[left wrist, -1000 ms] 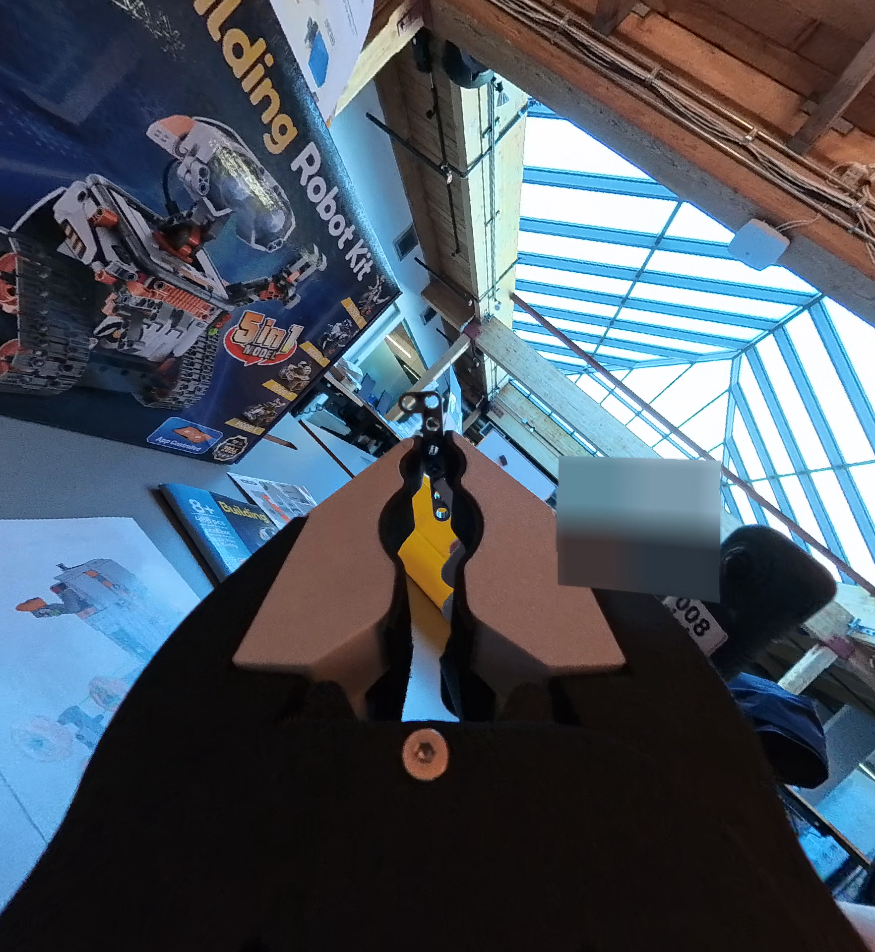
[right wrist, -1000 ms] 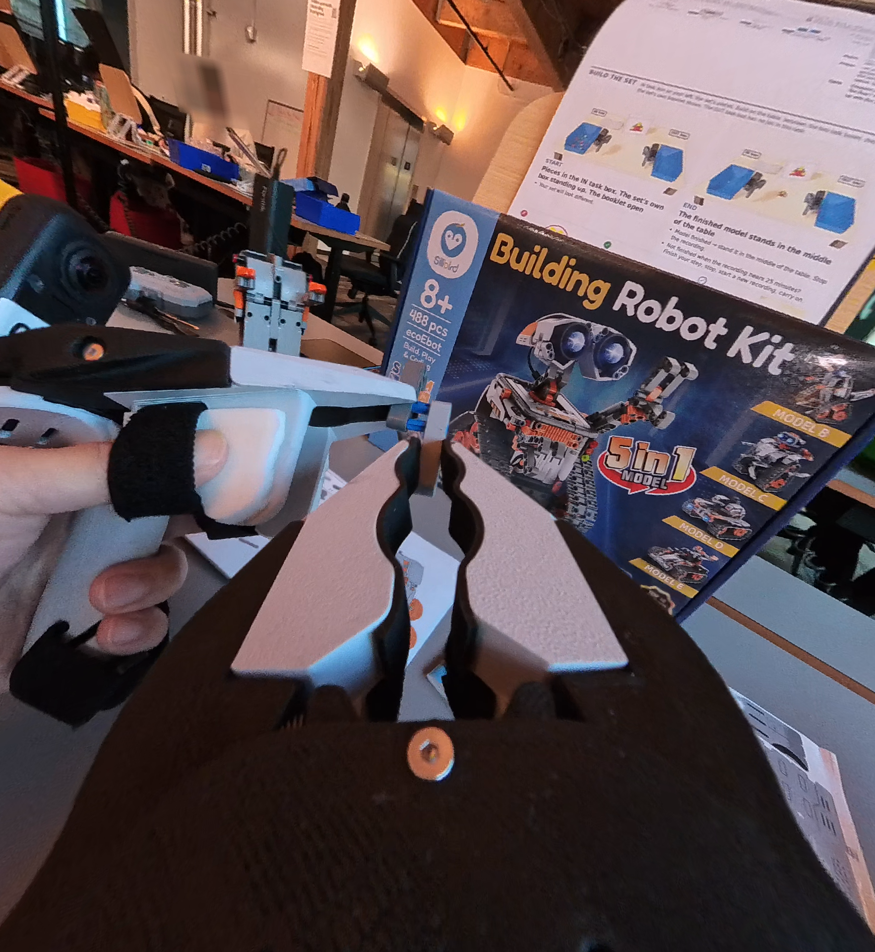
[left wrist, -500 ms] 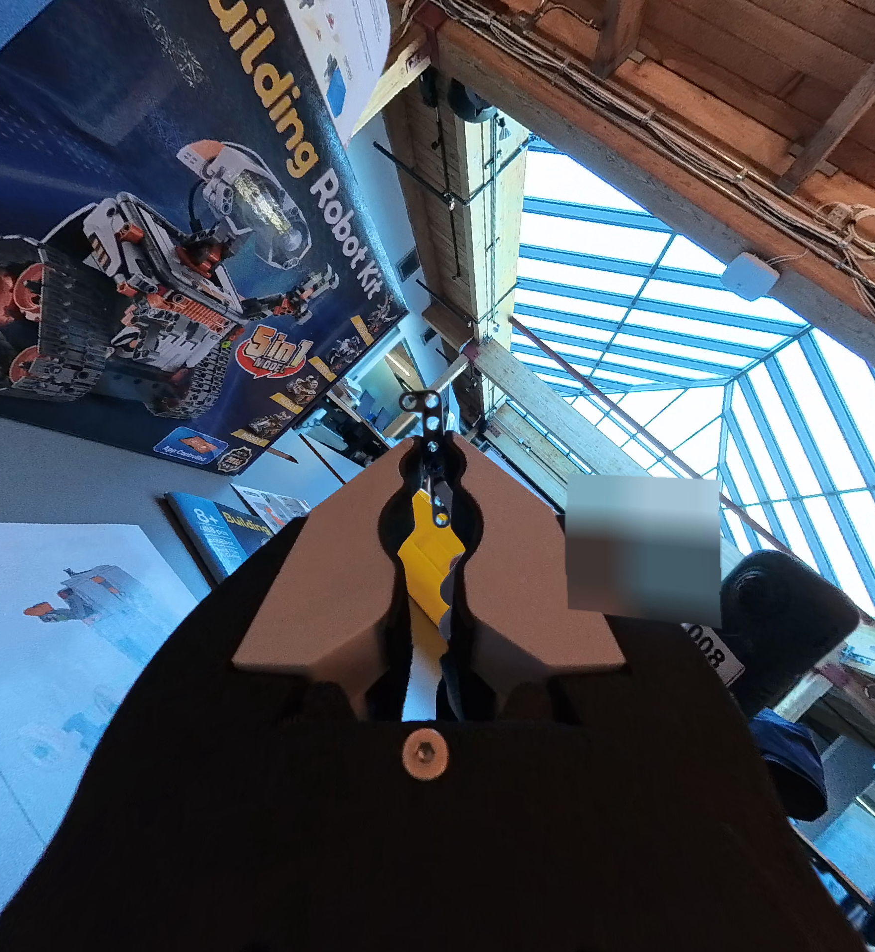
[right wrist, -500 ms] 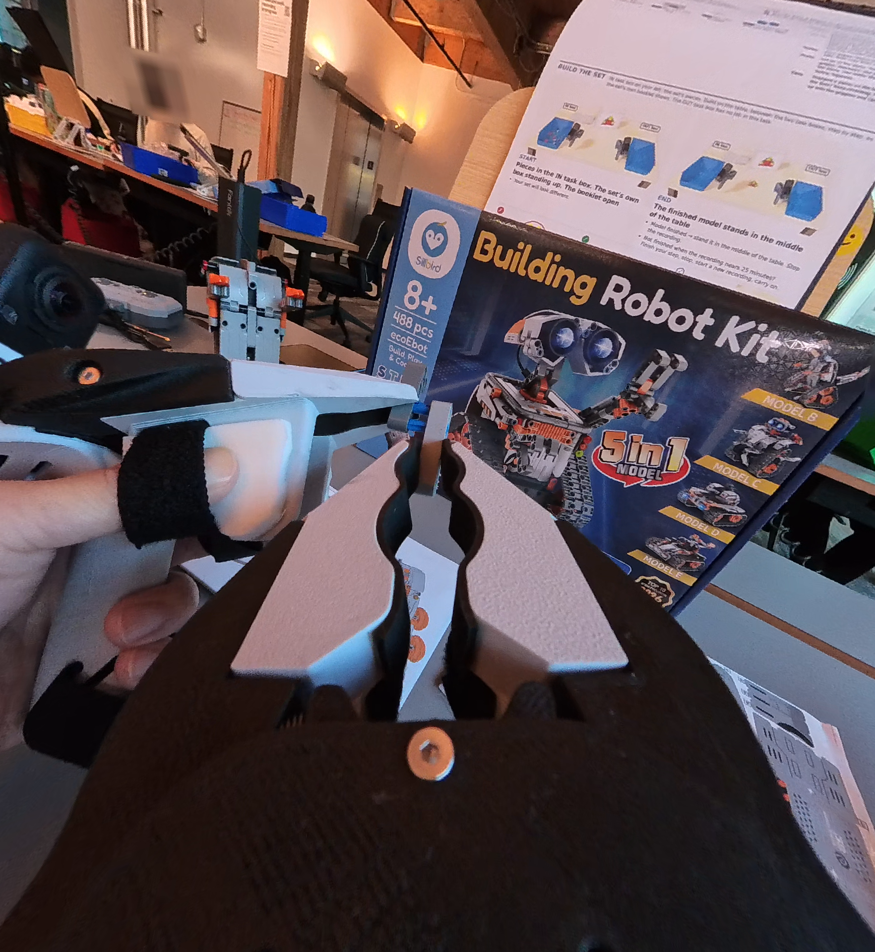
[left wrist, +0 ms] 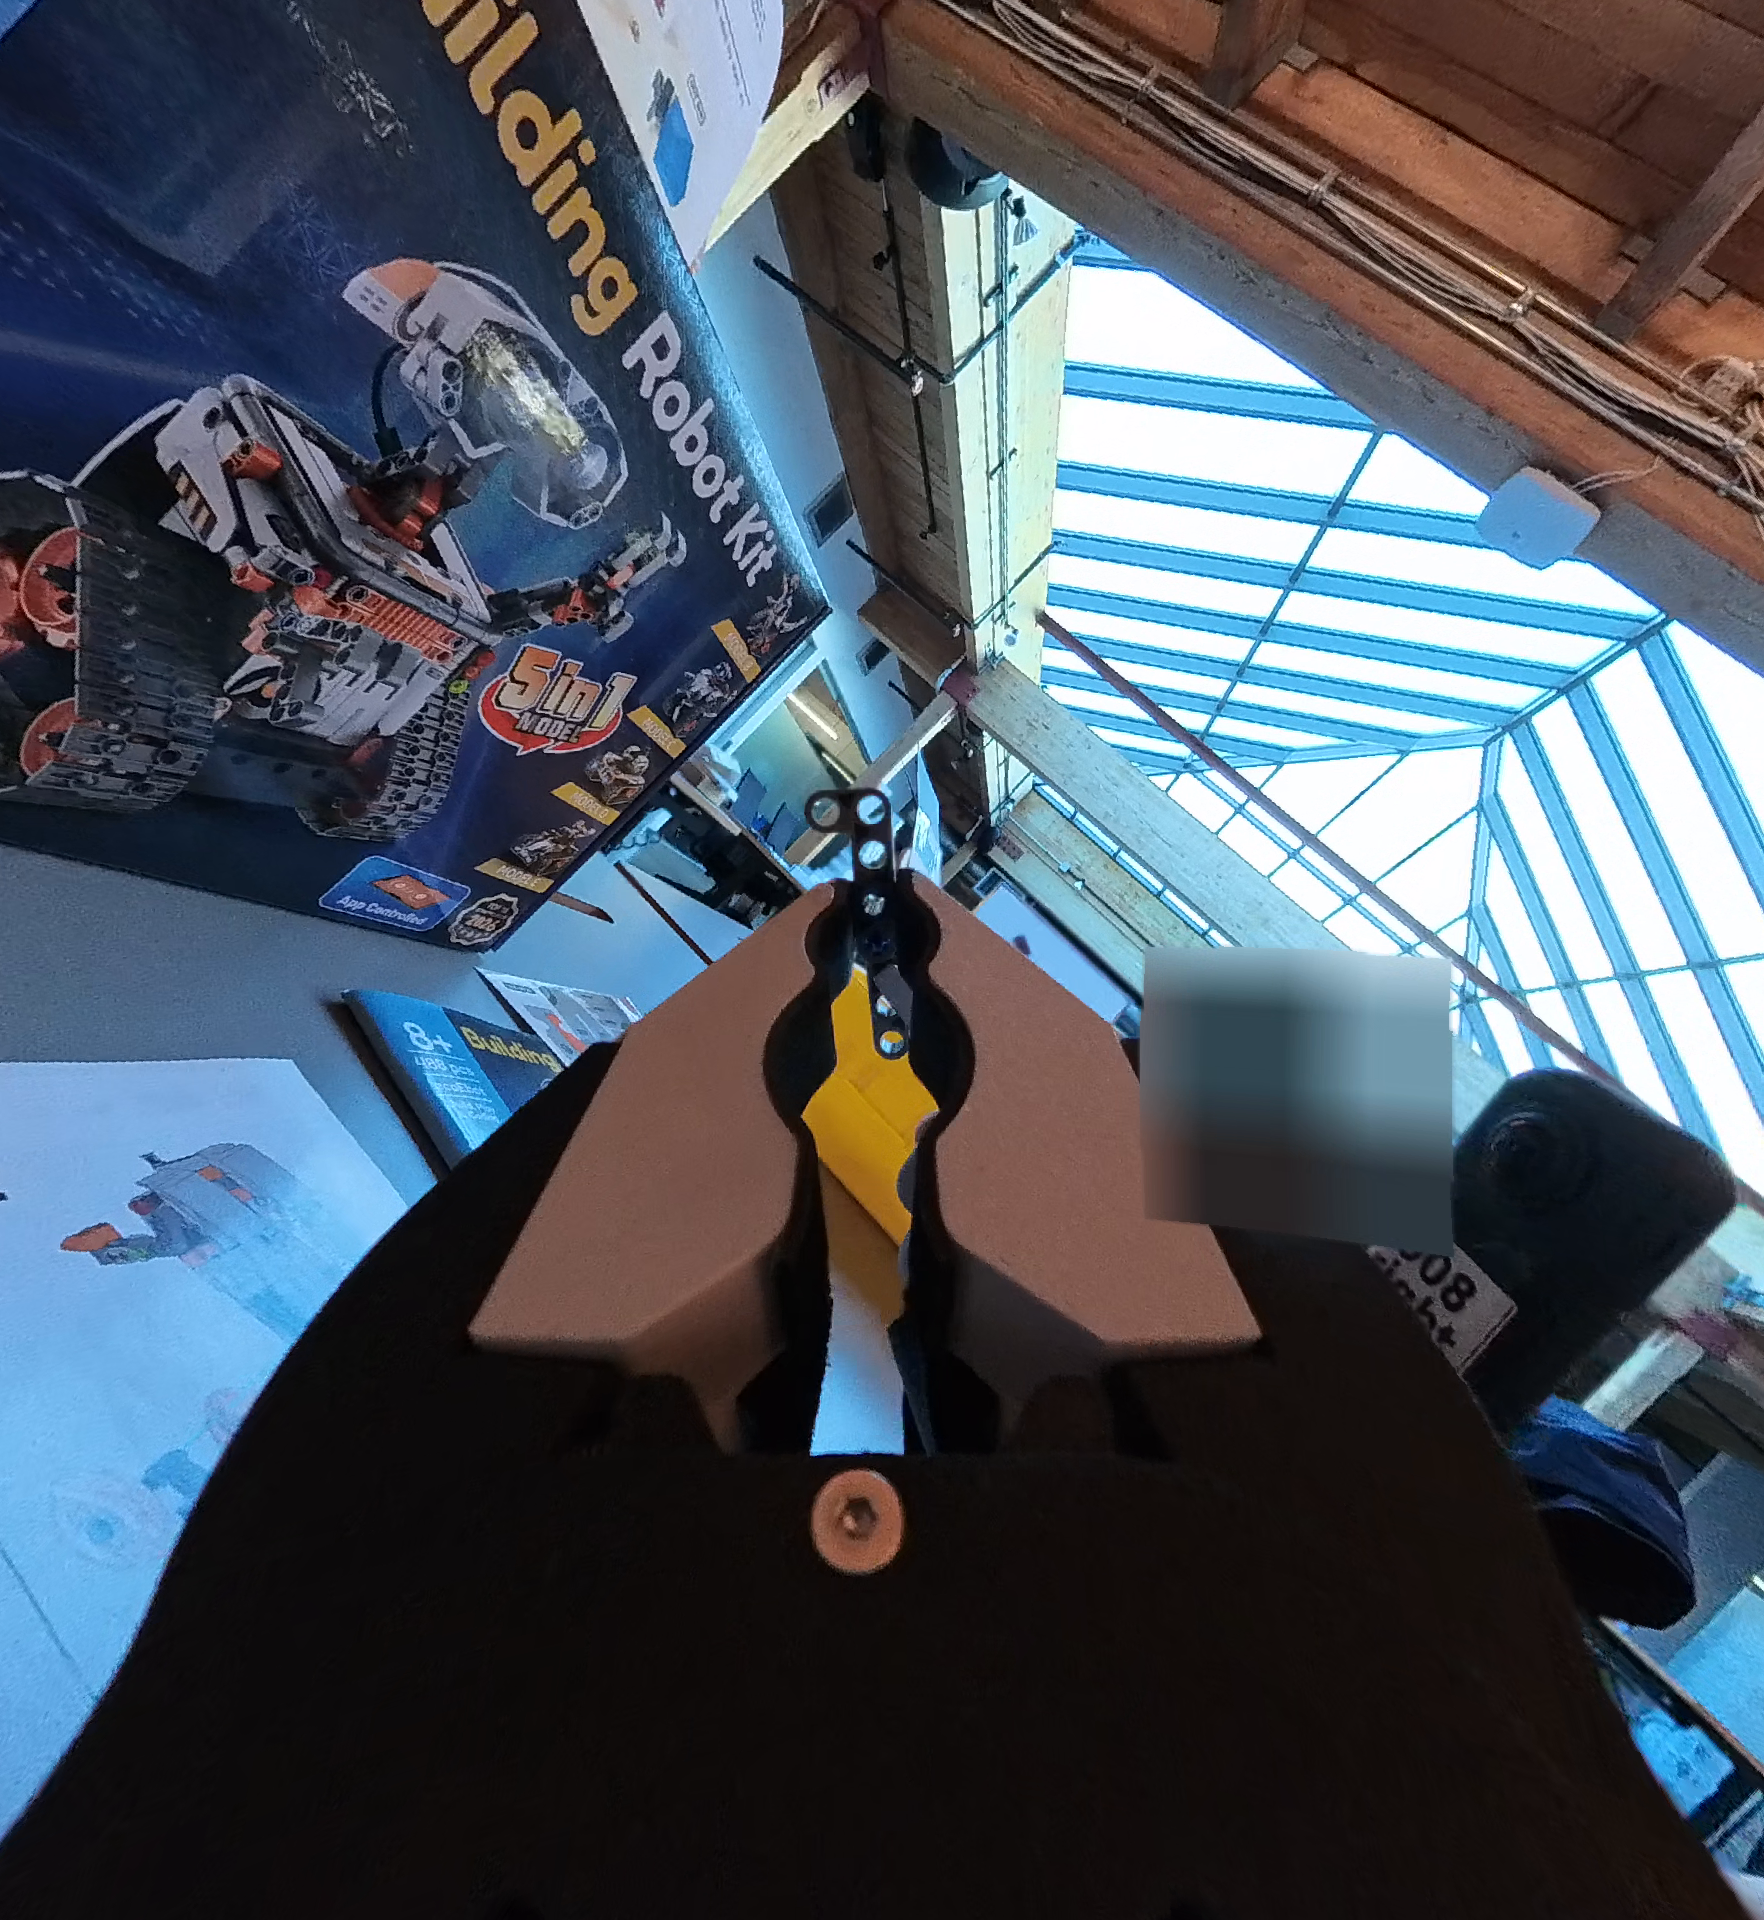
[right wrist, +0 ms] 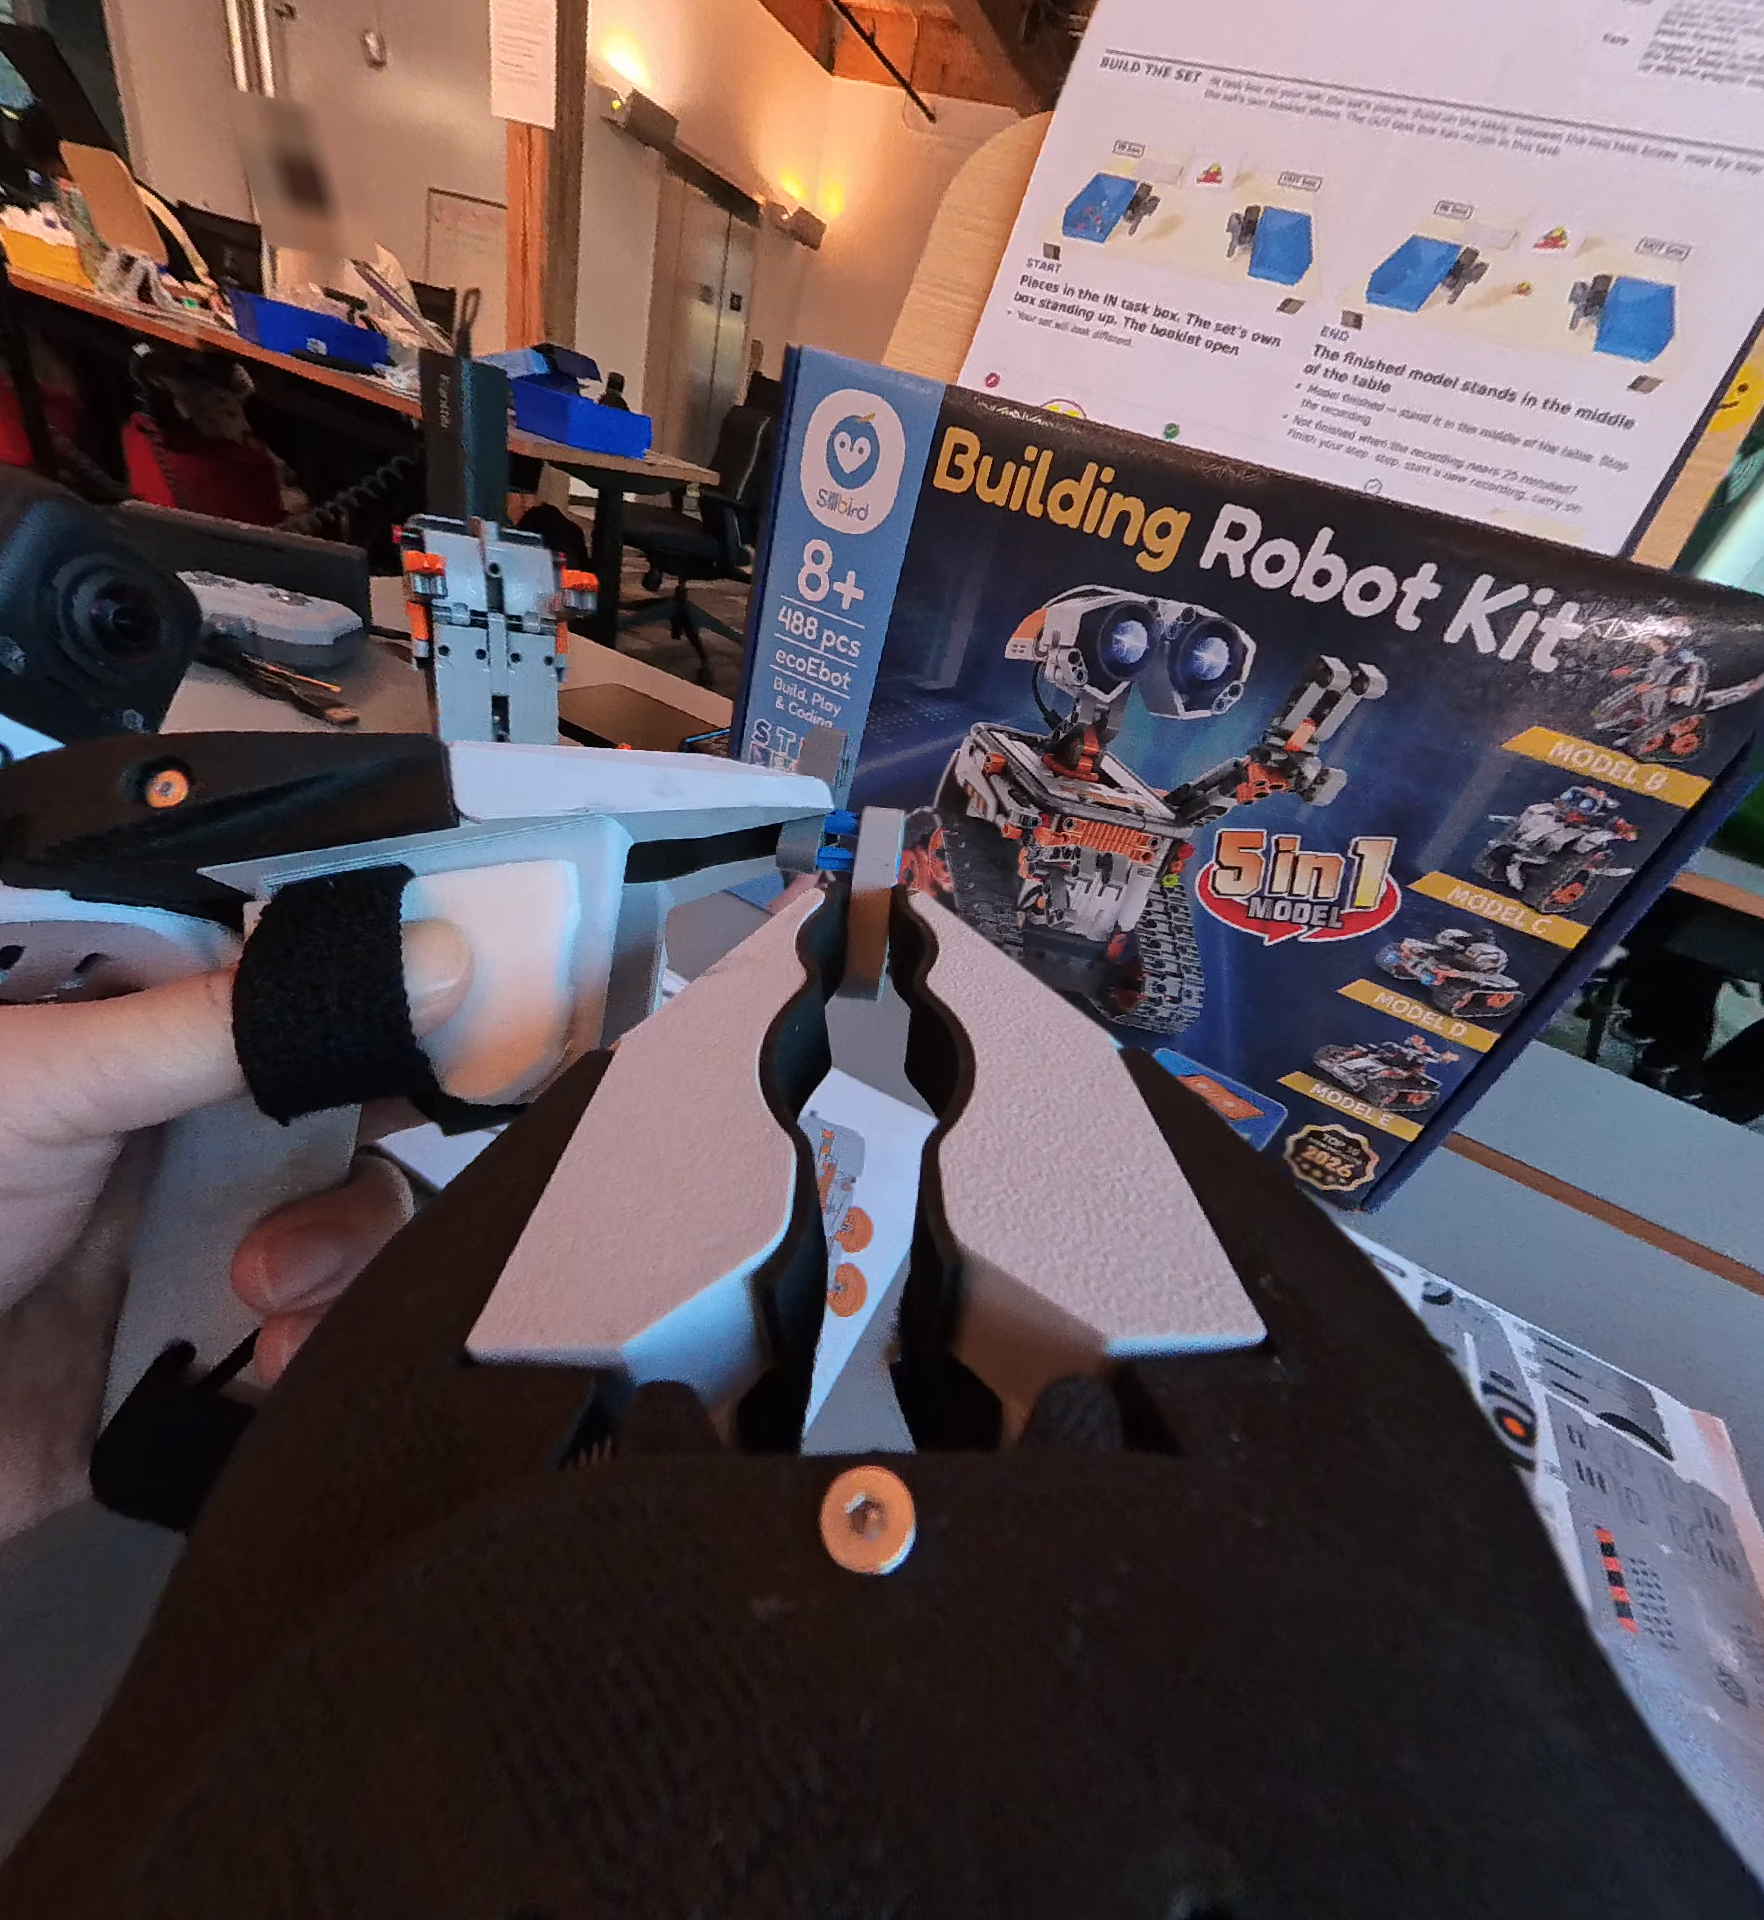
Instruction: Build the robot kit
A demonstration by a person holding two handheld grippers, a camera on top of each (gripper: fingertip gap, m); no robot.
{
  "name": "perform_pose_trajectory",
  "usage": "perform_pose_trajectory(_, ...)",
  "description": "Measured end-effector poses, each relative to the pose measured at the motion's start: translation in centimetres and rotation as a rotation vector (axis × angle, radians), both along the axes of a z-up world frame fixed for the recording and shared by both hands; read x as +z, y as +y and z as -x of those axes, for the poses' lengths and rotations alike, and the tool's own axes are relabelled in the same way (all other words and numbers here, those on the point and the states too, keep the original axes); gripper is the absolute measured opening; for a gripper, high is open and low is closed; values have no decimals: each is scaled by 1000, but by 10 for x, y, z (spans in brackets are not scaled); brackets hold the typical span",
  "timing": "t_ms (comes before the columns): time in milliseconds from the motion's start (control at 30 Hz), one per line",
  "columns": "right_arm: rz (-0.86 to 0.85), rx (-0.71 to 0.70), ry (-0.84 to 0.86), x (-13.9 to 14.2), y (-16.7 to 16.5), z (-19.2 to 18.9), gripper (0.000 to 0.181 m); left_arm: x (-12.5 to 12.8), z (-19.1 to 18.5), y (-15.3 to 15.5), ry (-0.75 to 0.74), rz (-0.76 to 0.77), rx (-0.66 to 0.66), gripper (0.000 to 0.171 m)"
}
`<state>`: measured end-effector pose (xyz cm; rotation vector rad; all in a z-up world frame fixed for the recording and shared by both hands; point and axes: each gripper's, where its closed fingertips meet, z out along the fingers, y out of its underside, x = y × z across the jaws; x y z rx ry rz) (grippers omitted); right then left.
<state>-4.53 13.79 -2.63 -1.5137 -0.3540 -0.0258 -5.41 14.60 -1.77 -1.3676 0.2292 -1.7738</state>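
My left gripper (left wrist: pixel 862 904) is shut on a thin dark beam with holes (left wrist: pixel 862 836) that sticks out past its tips. A yellow part (left wrist: pixel 873 1127) shows in the gap between its fingers. My right gripper (right wrist: pixel 862 904) is shut on a small grey beam (right wrist: pixel 873 914). In the right wrist view the left gripper (right wrist: pixel 805 826), held by a hand (right wrist: pixel 57 1122), comes in from the left. Its tips hold a small piece with blue pins (right wrist: pixel 834 836) that touches the grey beam. Both pieces are held in the air.
A robot kit box (right wrist: pixel 1221 727) stands upright behind the grippers and also shows in the left wrist view (left wrist: pixel 338 468). A printed sheet (right wrist: pixel 1429 208) leans behind it. An open booklet (right wrist: pixel 1636 1558) lies on the grey table (right wrist: pixel 1584 1195). A partly built grey model (right wrist: pixel 488 644) stands back left.
Both grippers stay shut on their pieces with the tips together. The pair has drifted slightly, so the box and background have shifted a little in both views.
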Motion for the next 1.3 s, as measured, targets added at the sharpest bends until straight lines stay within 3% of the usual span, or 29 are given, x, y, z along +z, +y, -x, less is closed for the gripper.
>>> perform_pose_trajectory(833,55,60,187,4,-3,-7,6,2,-6,-6,12,-36,-19,5)
perform_pose_trajectory(1100,14,29,49,3,0,-1,6,5,-1,-1,-47,-17,14,5)
perform_pose_trajectory(1300,-9,18,56,7,-3,0,6,7,1,-2,-48,-48,48,4)
